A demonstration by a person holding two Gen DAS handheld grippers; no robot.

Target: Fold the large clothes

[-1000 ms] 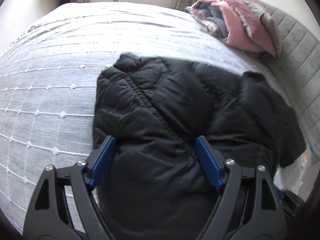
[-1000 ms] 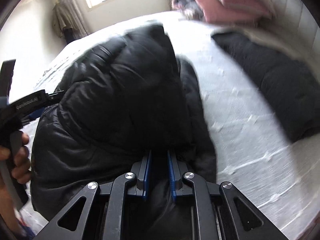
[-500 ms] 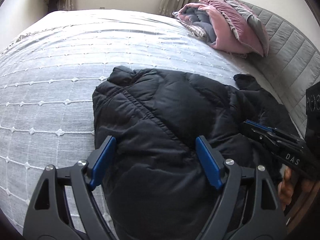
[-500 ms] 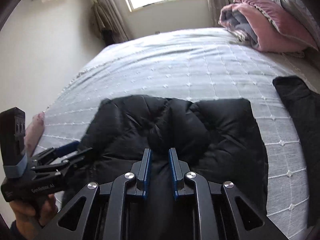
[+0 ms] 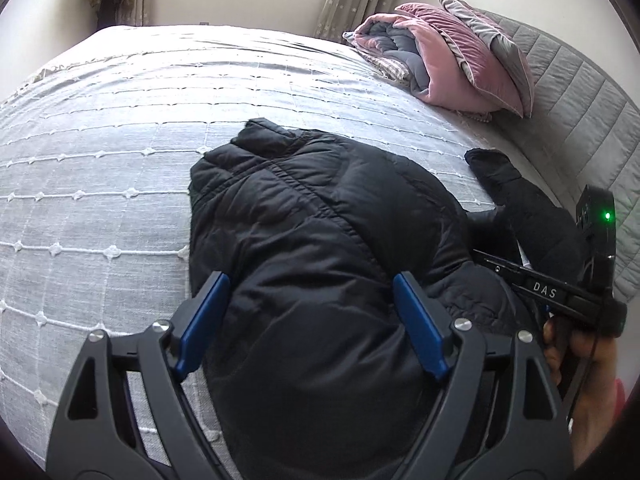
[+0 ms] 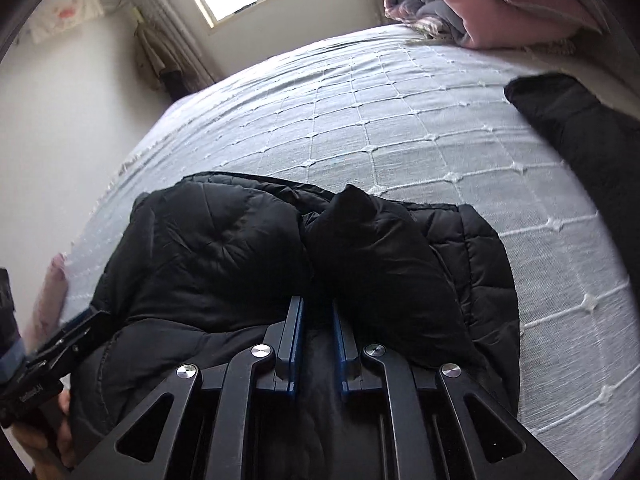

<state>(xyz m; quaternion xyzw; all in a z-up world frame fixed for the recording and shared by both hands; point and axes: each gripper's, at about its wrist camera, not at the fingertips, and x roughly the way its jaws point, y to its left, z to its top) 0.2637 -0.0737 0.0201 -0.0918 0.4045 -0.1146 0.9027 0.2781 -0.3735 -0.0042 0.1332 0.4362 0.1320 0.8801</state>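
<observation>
Black puffer jacket (image 5: 320, 240) lies bunched on the near part of the bed (image 5: 120, 128), partly folded onto itself. A second dark garment (image 6: 580, 128) lies apart on the bedspread to the right; a pink and grey quilt (image 5: 440, 60) is stacked at the far right, by the headboard.

Left gripper (image 5: 310, 320): jaws spread wide, released, hovering over the jacket's near bulk, gripping nothing.

Right gripper (image 6: 316, 340): jaws clenched on a fold of jacket fabric.

Handling judgement: shell looks slick and the filling lofty, so light but springy; folds will likely rebound and slide. Best hold is probably at stitched seams or hem edges, where the layers are thin, not on the puffed panels.
</observation>
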